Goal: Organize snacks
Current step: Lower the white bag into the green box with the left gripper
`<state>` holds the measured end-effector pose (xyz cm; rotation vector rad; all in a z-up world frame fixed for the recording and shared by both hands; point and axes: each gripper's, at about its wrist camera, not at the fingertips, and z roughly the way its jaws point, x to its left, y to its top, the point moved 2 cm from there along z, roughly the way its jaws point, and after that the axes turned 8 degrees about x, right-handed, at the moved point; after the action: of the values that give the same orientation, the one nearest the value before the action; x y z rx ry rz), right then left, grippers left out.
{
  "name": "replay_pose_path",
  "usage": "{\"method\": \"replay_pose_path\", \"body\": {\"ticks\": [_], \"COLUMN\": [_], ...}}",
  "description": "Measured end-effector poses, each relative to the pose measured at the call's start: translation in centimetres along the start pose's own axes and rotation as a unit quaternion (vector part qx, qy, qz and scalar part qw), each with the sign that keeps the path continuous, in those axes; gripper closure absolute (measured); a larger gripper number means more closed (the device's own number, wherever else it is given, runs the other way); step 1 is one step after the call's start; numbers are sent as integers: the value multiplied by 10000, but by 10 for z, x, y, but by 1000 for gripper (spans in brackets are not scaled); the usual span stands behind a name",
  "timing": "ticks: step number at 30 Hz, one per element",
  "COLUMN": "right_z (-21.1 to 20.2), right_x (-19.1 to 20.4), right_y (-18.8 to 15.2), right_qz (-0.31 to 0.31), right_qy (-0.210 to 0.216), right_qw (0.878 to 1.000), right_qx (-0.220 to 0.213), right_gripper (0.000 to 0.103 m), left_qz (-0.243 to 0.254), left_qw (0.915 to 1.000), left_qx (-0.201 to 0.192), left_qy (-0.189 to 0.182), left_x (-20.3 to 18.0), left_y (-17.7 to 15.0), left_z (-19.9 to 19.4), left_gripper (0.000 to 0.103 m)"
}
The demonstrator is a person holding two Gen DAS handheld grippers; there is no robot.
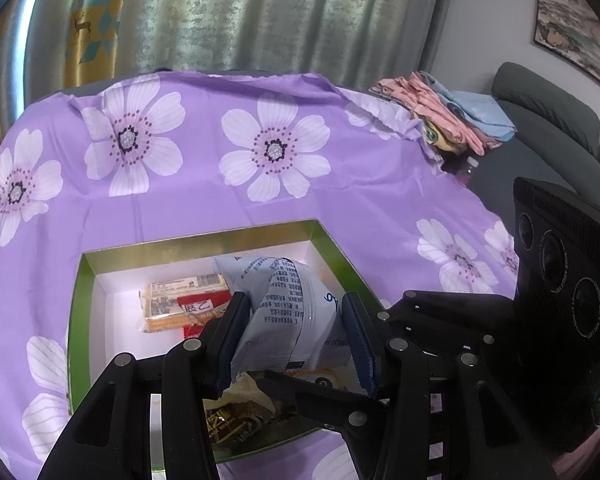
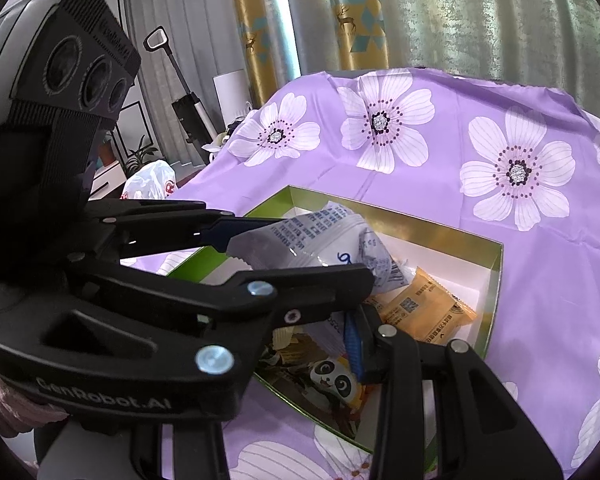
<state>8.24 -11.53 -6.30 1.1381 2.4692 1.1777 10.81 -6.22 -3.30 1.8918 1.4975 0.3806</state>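
Observation:
My left gripper (image 1: 296, 328) is shut on a pale grey-blue snack bag (image 1: 288, 312) and holds it over the green-rimmed open box (image 1: 204, 240). The bag also shows in the right wrist view (image 2: 324, 240), held by the left gripper (image 2: 300, 240) above the box (image 2: 452, 236). Inside the box lie a cracker pack (image 1: 180, 296), a red packet (image 1: 198, 310), an orange packet (image 2: 428, 312), a panda packet (image 2: 336, 380) and a dark packet (image 1: 232, 424). My right gripper's own fingers (image 2: 356, 344) are mostly hidden behind the left gripper, low over the box.
The box sits on a purple cloth with white flowers (image 1: 260, 144). Folded pink and blue cloths (image 1: 444, 116) lie at the far right edge. A grey sofa (image 1: 548, 120) stands beyond. A white plastic bag (image 2: 152, 184) and a vacuum (image 2: 188, 112) stand left of the table.

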Motion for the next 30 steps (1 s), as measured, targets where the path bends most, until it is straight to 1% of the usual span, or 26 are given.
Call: {"method": "replay_pose_path", "body": {"ticks": [30], "right_z": [19], "right_x": [-8], "right_y": [-1], "right_qz": [155], "right_qy": [44], "right_qw": [9996], "right_qx": [237], "right_gripper": [65], "left_qz": [-136], "left_qw": [9996], "left_qx": [237], "left_qy": [-73], "left_x": [13], "left_y": [-3], "left_z": [23], "left_gripper": [55]}}
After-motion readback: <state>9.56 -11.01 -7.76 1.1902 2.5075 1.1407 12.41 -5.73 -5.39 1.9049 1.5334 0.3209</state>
